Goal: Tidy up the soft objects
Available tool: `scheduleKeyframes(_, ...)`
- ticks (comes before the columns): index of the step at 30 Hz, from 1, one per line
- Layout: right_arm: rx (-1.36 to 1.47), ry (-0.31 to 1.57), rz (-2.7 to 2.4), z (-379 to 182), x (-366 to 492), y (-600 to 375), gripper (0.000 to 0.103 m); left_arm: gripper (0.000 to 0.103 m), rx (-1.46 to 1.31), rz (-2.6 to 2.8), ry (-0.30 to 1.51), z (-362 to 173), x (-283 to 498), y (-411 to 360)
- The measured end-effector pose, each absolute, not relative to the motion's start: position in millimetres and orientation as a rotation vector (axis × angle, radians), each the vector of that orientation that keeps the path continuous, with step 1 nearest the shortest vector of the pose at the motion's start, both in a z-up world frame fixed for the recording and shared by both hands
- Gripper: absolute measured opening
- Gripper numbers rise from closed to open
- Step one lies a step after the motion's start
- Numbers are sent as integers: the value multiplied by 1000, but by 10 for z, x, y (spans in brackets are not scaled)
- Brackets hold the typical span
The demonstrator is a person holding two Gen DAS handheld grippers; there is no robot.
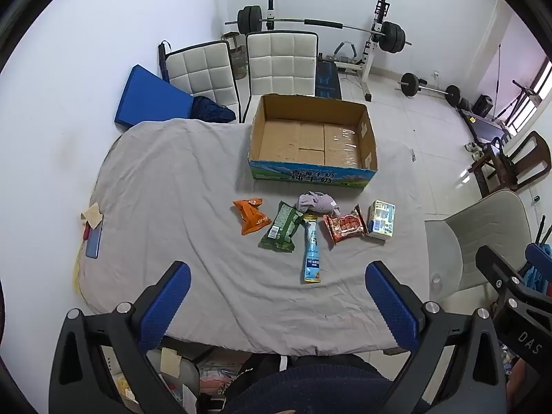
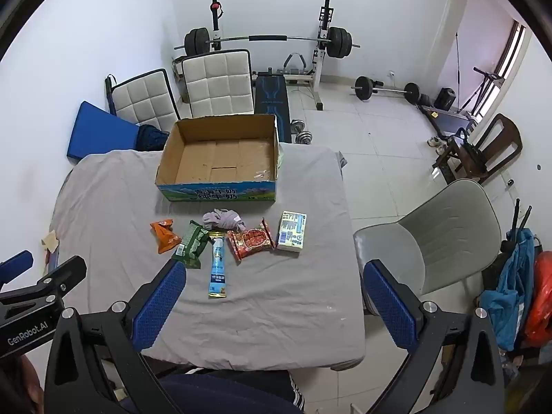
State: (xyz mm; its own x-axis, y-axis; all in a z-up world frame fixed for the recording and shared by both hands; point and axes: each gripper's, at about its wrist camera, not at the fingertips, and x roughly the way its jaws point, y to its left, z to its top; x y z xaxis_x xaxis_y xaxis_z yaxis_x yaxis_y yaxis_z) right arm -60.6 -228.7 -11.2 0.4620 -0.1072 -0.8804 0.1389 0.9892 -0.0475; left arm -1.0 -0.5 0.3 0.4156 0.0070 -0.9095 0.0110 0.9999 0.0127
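Note:
On the grey-sheeted table [image 1: 172, 207] lies a row of soft items: an orange packet [image 1: 250, 215], a green packet [image 1: 281, 227], a crumpled lilac cloth [image 1: 317, 203], a long blue-white tube pack [image 1: 312, 248], a red packet [image 1: 345, 228] and a white tissue pack [image 1: 381, 220]. Behind them stands an empty open cardboard box [image 1: 310, 138]. The same row shows in the right wrist view, with the cloth [image 2: 222, 220] and box [image 2: 220, 158]. My left gripper [image 1: 279, 305] and right gripper [image 2: 276, 302] are both open and empty, held above the table's near edge.
Two white padded chairs [image 1: 241, 65] and a blue cushion [image 1: 148, 96] stand behind the table. A grey chair [image 2: 441, 238] is to the right. A phone [image 1: 94, 239] and paper scrap lie at the table's left edge. Weight bench and barbells fill the far room.

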Motion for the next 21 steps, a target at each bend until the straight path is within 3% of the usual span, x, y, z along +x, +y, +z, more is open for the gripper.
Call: scheduleKeyframes(21, 20, 1051, -168, -69, -649, -2318, 103, 103, 9, 3, 1107, 60, -43, -1)
